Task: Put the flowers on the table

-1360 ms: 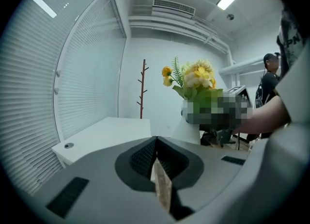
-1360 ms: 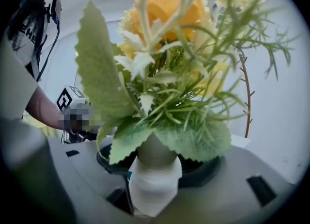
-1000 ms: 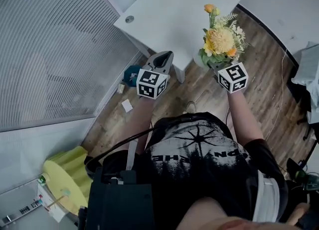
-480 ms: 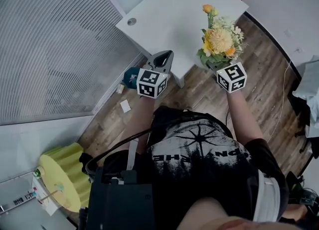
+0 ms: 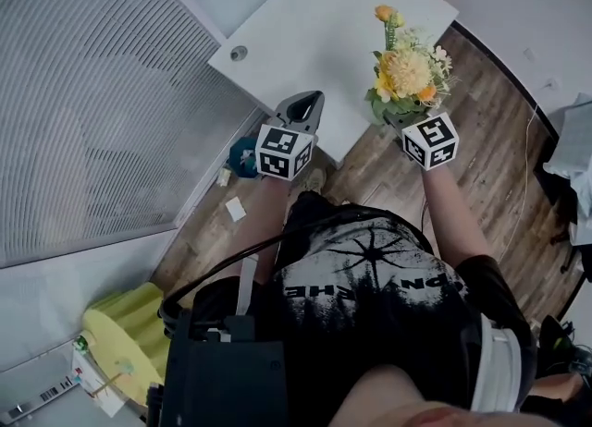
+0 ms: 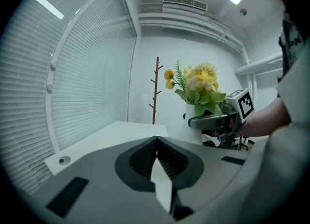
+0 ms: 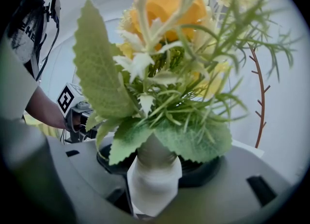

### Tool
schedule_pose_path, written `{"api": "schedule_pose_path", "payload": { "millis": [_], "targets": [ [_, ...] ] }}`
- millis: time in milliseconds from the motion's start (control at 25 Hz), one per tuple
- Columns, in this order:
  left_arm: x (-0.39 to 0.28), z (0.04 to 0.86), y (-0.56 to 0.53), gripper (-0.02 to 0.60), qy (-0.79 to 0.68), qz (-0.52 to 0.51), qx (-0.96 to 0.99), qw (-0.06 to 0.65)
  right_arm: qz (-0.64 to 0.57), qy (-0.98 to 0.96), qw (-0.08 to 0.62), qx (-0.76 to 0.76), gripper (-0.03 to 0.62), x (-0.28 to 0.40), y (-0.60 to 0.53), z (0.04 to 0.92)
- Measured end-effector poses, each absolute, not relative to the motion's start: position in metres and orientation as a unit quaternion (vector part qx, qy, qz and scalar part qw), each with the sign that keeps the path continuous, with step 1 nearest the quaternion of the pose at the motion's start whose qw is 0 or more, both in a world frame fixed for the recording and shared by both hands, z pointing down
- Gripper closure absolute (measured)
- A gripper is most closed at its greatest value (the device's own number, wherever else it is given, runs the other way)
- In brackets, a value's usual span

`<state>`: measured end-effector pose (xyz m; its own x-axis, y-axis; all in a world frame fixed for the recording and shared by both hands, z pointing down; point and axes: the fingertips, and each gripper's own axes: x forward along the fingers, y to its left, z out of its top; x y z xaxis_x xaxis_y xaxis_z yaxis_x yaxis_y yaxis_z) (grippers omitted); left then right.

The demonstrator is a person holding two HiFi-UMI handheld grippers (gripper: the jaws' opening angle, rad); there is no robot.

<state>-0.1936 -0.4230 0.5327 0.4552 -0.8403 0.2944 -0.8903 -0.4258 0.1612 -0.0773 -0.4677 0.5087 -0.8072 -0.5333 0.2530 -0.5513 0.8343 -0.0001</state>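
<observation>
Yellow and orange artificial flowers (image 5: 407,72) with green leaves stand upright in a narrow white vase (image 7: 154,182). The right tongs (image 5: 400,120) pinch that vase just under the lowest leaves, one jaw on each side, spread wide around it. In the head view the bunch is carried at the near edge of the white bench (image 5: 305,18), a smooth curved top with a small round hole near one corner. The blossoms overlap the bench's edge, while the tongs themselves hang over the brown wood-plank floor (image 5: 499,148). The left tongs (image 5: 309,102) are held out beside them, well apart from the vase, jaws pressed together with nothing between. White slatted blinds (image 5: 92,92) fill the left side. A thin brown branched coat stand (image 6: 156,89) rises beyond the bench by the far wall.
</observation>
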Motion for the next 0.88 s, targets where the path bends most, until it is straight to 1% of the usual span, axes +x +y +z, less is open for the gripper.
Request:
{"api": "schedule_pose_path", "payload": {
  "millis": [200,440,880],
  "targets": [
    [-0.21,0.534,-0.455,0.569,-0.498,0.088,0.851,0.143,0.037,-0.944,0.12,0.304,0.342,-0.093,-0.494,0.512],
    [-0.147,0.512,-0.336,0.569,-0.507,0.099,0.848,0.117,0.018,-0.954,0.089,0.287,0.342,-0.043,-0.384,0.491],
    [-0.144,0.511,-0.331,0.569,-0.484,0.129,0.855,0.134,0.031,-0.951,0.094,0.292,0.342,-0.051,-0.386,0.493]
  ]
}}
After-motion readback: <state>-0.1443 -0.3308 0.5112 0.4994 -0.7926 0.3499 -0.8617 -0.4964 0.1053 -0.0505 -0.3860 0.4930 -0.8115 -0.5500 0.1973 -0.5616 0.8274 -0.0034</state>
